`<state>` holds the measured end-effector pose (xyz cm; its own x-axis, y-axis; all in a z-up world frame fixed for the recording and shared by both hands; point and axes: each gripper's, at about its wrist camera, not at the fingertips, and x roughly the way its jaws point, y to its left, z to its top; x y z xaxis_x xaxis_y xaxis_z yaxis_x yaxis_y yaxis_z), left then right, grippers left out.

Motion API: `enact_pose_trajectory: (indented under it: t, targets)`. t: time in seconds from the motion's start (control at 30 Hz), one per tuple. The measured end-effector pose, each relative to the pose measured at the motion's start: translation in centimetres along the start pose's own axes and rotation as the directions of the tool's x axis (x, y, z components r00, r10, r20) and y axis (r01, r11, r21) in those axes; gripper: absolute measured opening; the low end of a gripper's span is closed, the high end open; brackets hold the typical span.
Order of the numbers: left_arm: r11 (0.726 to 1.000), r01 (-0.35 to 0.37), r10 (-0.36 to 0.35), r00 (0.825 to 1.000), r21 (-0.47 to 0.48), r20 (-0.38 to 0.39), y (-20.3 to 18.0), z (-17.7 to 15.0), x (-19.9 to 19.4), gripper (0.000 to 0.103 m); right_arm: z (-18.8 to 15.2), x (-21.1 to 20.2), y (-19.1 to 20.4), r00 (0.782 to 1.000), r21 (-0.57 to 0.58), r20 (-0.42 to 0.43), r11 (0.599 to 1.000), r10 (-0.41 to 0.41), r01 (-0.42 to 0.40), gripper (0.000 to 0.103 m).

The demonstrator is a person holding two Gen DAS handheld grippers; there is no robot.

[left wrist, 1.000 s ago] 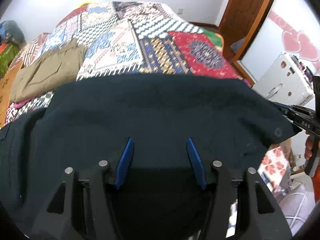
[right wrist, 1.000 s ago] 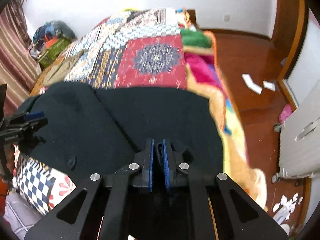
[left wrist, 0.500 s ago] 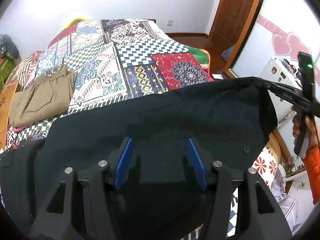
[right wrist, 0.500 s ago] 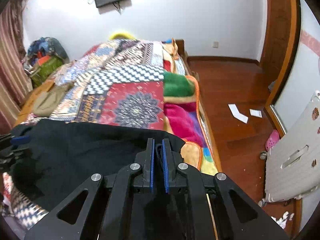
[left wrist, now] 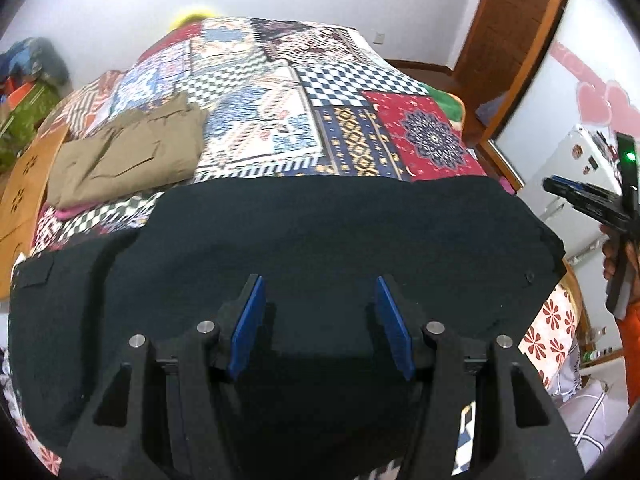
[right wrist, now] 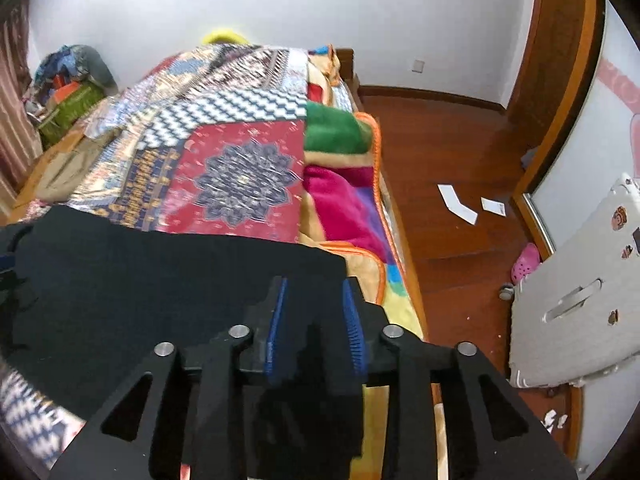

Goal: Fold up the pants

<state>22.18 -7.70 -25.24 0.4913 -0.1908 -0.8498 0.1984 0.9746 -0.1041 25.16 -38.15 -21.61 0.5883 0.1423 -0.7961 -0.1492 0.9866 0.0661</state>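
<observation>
black pants (left wrist: 320, 240): dark garment lying spread across the near end of the bed, over the patchwork quilt (left wrist: 280, 120); its far edge runs roughly straight across the left wrist view; a small button shows near its right corner; a stepped lower layer sticks out at the left side
black pants, right wrist view (right wrist: 160, 280): fabric fills the lower left; its right corner lies just beside the quilt's orange-trimmed edge
left gripper (left wrist: 318, 320): jaws wide apart, blue pads (left wrist: 246, 320) facing each other with dark cloth seen between and beneath them; nothing clamped; whether the tips touch the fabric cannot be told
right gripper (right wrist: 314, 320): jaws parted to a moderate gap, blue pads (right wrist: 274, 328) either side of the pants' right corner; not closed on the cloth; contact cannot be told
right gripper, seen from the left wrist (left wrist: 576, 200): at the right margin, above and apart from the pants' right corner, with a hand (left wrist: 616, 248) on its grip
khaki pants (left wrist: 128, 160): folded, on the left side of the bed, well apart from the black pair
wooden floor (right wrist: 460, 168): right of the bed, two white paper scraps (right wrist: 458, 204) lying on it
pink shoe (right wrist: 526, 262): on the floor near a white panel (right wrist: 580, 292)
</observation>
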Motion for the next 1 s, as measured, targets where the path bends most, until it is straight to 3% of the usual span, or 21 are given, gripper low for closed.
enact_pose_trajectory:
  t: [0.07, 0.2, 0.3, 0.67, 0.87, 1.0]
  targets:
    - [1.000, -0.004, 0.005, 1.000, -0.016, 0.010, 0.8, -0.4, -0.9, 0.057, -0.3, -1.6, 0.9, 0.999, -0.010, 0.024, 1.000, 0.023, -0.023, 0.038]
    - [0.999, -0.021, 0.022, 0.999, -0.024, 0.028, 1.9, -1.4, -3.0, 0.057, -0.9, -3.8, 3.5, 0.995, -0.050, 0.046, 0.995, 0.091, -0.088, 0.041]
    - [0.999, -0.038, 0.038, 0.999, -0.024, 0.035, 2.6, -2.5, -4.3, 0.064, -1.6, -4.6, 5.9, 0.990, -0.094, 0.036, 0.987, 0.137, -0.133, 0.045]
    - [0.999, -0.024, 0.022, 0.999, -0.046, -0.038, 5.1, -8.1, -5.1, 0.067, -3.9, -3.9, 14.1, 0.956, -0.191, -0.072, 0.937, 0.285, -0.294, 0.045]
    - [0.998, -0.005, 0.001, 0.998, -0.060, -0.057, 5.4, -10.5, -4.4, 0.069, -5.1, -2.1, 17.1, 0.942, -0.244, -0.148, 0.912, 0.301, -0.330, 0.046]
    - [0.998, 0.003, -0.006, 0.999, -0.059, -0.048, 5.2, -10.3, -4.1, 0.071, -5.6, -0.6, 18.3, 0.934, -0.257, -0.194, 0.903, 0.301, -0.344, 0.046]
